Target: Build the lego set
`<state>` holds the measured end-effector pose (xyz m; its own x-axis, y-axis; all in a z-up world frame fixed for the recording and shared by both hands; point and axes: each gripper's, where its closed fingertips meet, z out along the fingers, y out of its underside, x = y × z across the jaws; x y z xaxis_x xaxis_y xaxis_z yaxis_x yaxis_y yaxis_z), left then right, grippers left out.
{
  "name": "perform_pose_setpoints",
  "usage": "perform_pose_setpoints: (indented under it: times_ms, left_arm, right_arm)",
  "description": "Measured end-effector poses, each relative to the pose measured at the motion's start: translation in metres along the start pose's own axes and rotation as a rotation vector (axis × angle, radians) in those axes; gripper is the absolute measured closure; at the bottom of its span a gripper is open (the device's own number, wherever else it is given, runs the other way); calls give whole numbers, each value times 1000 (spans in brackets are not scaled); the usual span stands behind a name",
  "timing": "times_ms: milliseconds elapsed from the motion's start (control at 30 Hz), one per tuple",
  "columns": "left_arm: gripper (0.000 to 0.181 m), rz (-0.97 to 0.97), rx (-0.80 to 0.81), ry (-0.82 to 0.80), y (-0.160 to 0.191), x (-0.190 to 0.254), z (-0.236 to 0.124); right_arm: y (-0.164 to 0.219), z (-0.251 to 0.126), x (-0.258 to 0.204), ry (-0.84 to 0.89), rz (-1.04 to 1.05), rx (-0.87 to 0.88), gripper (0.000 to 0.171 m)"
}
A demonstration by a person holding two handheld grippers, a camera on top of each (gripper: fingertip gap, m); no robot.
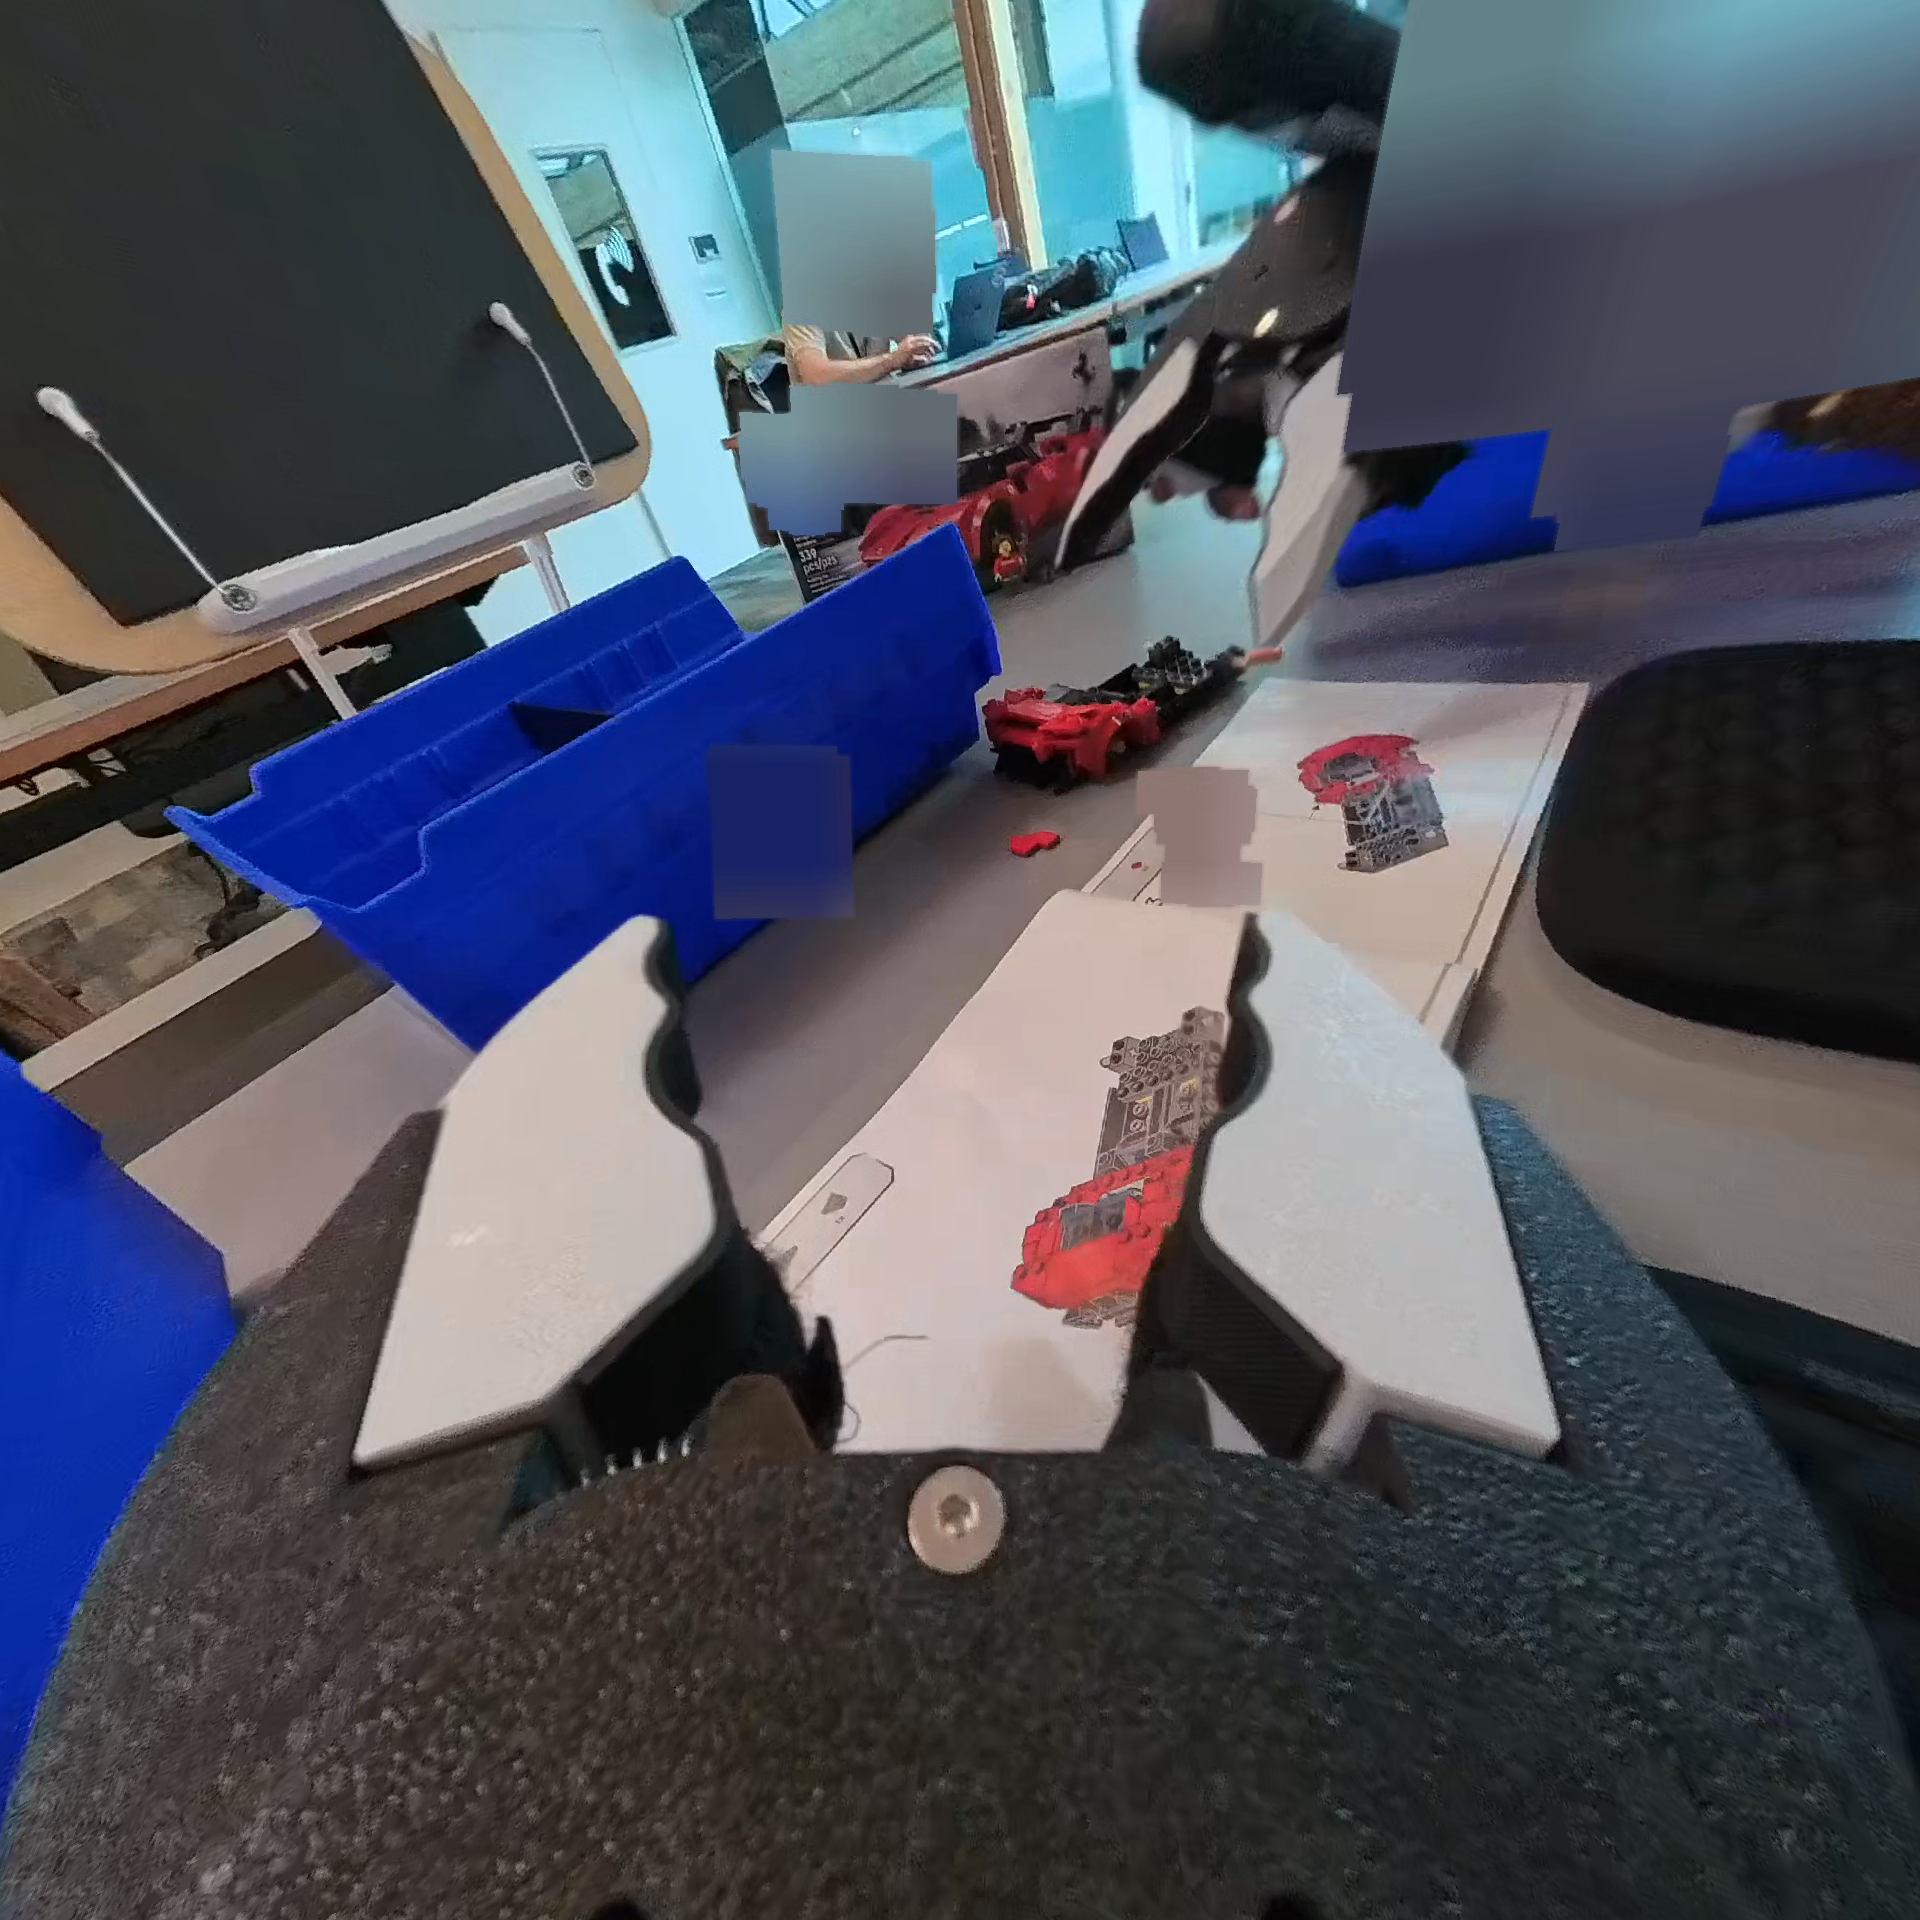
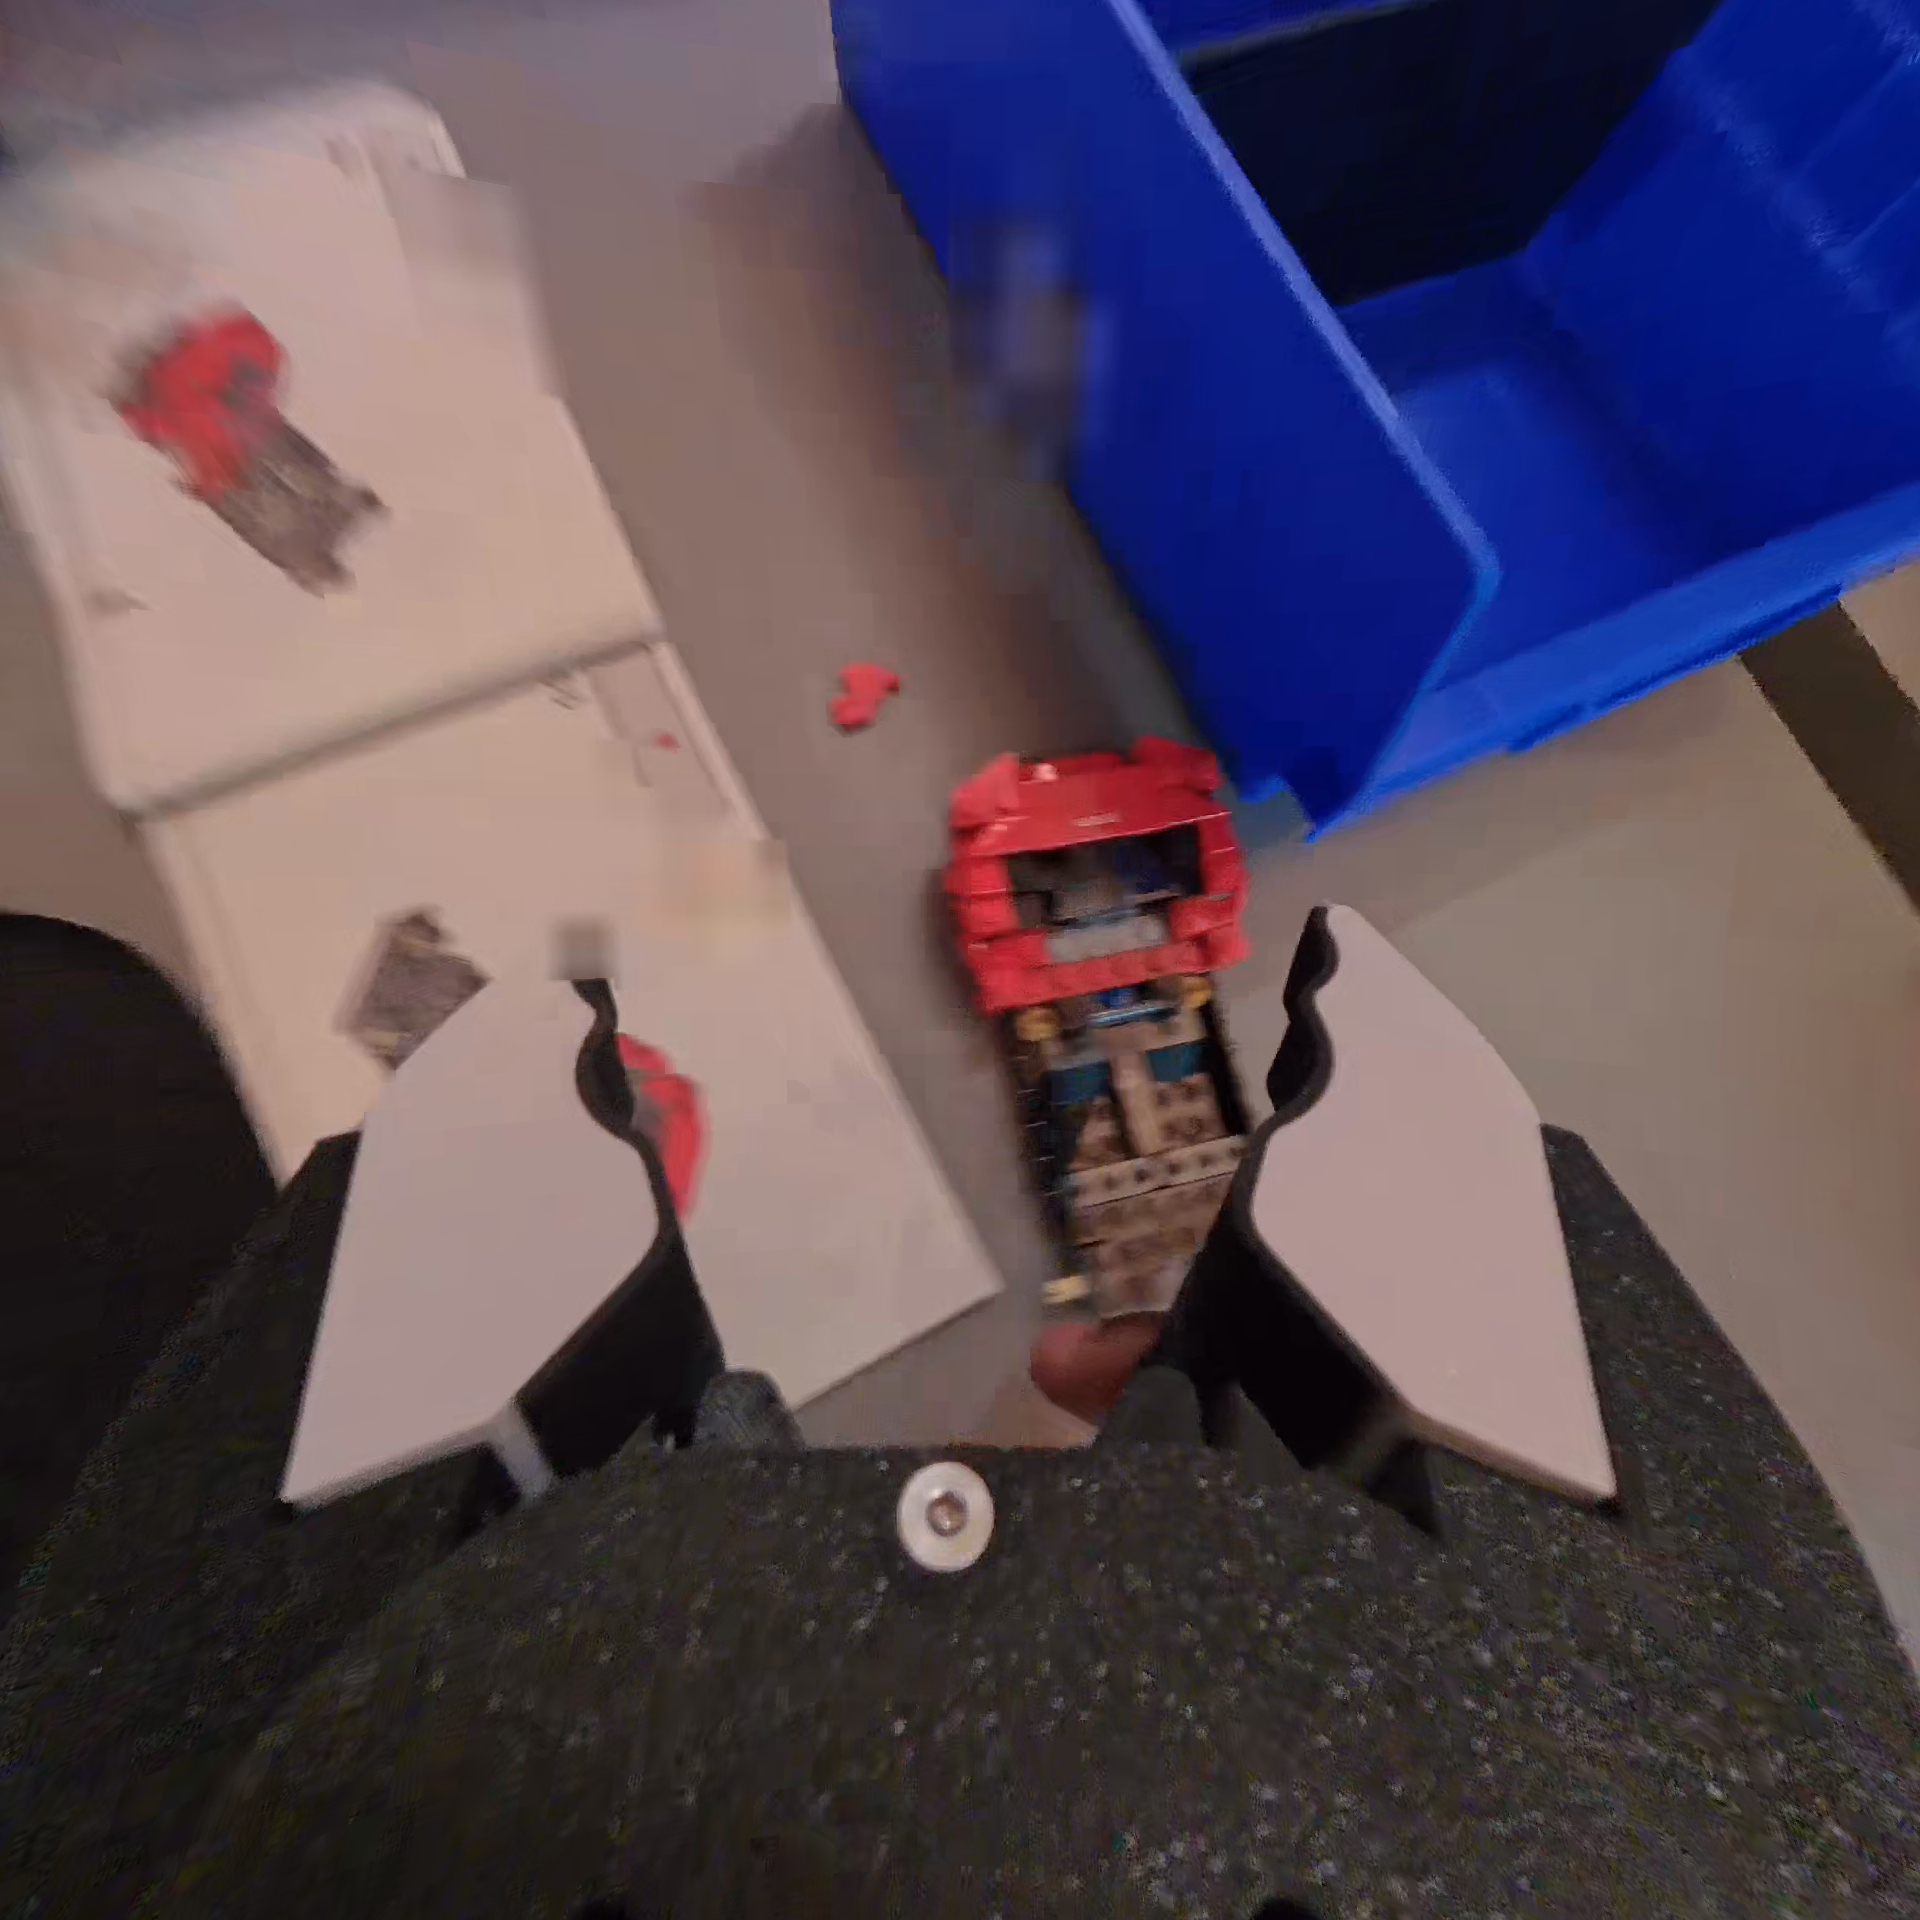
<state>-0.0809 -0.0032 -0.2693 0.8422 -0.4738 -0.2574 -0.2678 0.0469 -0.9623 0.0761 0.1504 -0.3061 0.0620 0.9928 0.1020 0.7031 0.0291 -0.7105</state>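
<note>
A partly built red and black lego car [image 1: 1101,717] lies on the grey table beside the open instruction booklet [image 1: 1382,821]. A small loose red piece [image 1: 1034,844] lies near it. My left gripper [image 1: 956,977] is open and empty, held over the near booklet page. In the right wrist view the car [image 2: 1101,997] lies just ahead of my right gripper [image 2: 951,971], which is open and empty above it, with the car's grey rear end near the right finger [image 2: 1392,1143]. The red piece [image 2: 862,694] lies farther off. The right gripper also shows in the left wrist view [image 1: 1195,447], blurred.
A blue plastic bin [image 1: 623,769] stands left of the car; it also shows in the right wrist view [image 2: 1455,364], close to the car's red front. The lego box [image 1: 997,488] stands at the back. A black padded thing [image 1: 1745,831] lies at the right. A person sits at a far desk. To the small loose red piece [image 1: 1034,844]: right tips about 10 cm, left tips about 20 cm. It turns up in the right wrist view [image 2: 843,683] as well.
</note>
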Motion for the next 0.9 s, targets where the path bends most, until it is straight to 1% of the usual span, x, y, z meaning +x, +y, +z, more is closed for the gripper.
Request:
perform_pose_setpoints:
  times_ms: [67, 133, 167, 233, 300, 367, 533, 700, 867, 900]
  left_arm:
    - [99, 15, -30, 12, 3, 4, 0]
    - [125, 22, -82, 27, 8, 8, 0]
    - [135, 16, -121, 32, 13, 9, 0]
    - [142, 20, -209, 46, 26, 13, 3]
    - [143, 44, -285, 57, 36, 15, 6]
    - [142, 62, -350, 75, 47, 19, 9]
    - [141, 105, -465, 96, 68, 22, 9]
    - [140, 149, -514, 113, 76, 26, 9]
    - [141, 152, -519, 109, 77, 26, 10]
    - [141, 152, -520, 110, 77, 26, 10]
  right_arm:
    - [2, -12, -27, 17, 87, 50, 49]
    - [17, -15, -50, 42, 171, 31, 50]
    - [23, -15, -59, 57, 206, 23, 51]
    - [36, -12, -73, 84, 259, -13, 52]
    - [49, -10, -79, 130, 281, -76, 51]
    - [54, -7, -85, 149, 278, -112, 51]
    - [64, 12, -98, 129, 336, -194, 57]
    - [62, 13, -100, 137, 354, -228, 58]
    - [59, 14, -101, 145, 363, -216, 68]
    - [58, 14, -101, 148, 364, -210, 72]
